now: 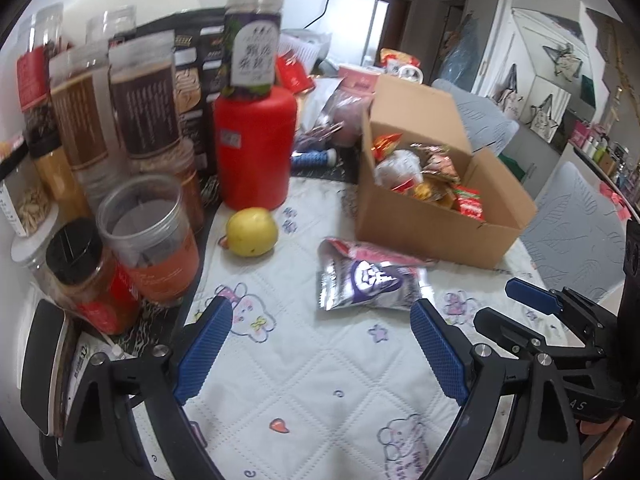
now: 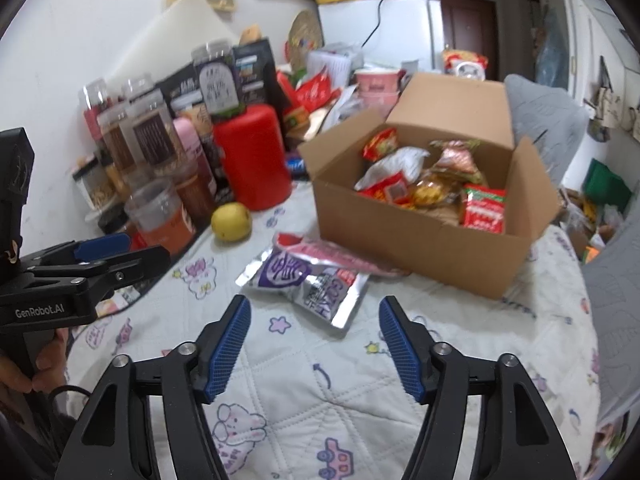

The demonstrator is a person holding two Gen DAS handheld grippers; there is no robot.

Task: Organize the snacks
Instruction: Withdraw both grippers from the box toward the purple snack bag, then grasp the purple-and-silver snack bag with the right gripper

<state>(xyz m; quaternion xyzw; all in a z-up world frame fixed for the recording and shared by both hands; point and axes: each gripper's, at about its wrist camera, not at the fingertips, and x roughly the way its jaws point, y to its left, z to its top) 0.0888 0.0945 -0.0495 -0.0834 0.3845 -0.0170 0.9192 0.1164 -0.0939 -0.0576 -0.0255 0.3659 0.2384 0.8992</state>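
Right wrist view: the right gripper hovers above the quilted tablecloth, jaws wide apart and empty, aimed at the silver-and-purple snack pouch.
Left wrist view: the left gripper also hovers with jaws apart, holding nothing; the same pouch lies just ahead of its fingertips.
Landmark: the open cardboard box, already part-filled with red and orange snack packets.
Pouch position: flat on the cloth, just in front of the box's near wall, partly over a pink packet that reaches the foot of the box.
Left of the box: a yellow fruit, a red canister and a crowd of jars, well apart from the pouch.
Likely step: picking up the pouch to drop it into the box; this is my reading, not something shown.
Risk, slip: the foil looks slick and lies flat, so fingers closing from above may skate off or only crease it.
Risk, double grab: a low pinch could catch the pink packet beneath too.
Risk, collision: both grippers point at one pouch; closing in together, they could knock each other.
Risk, box: pushing forward could shove the pouch against the box wall.
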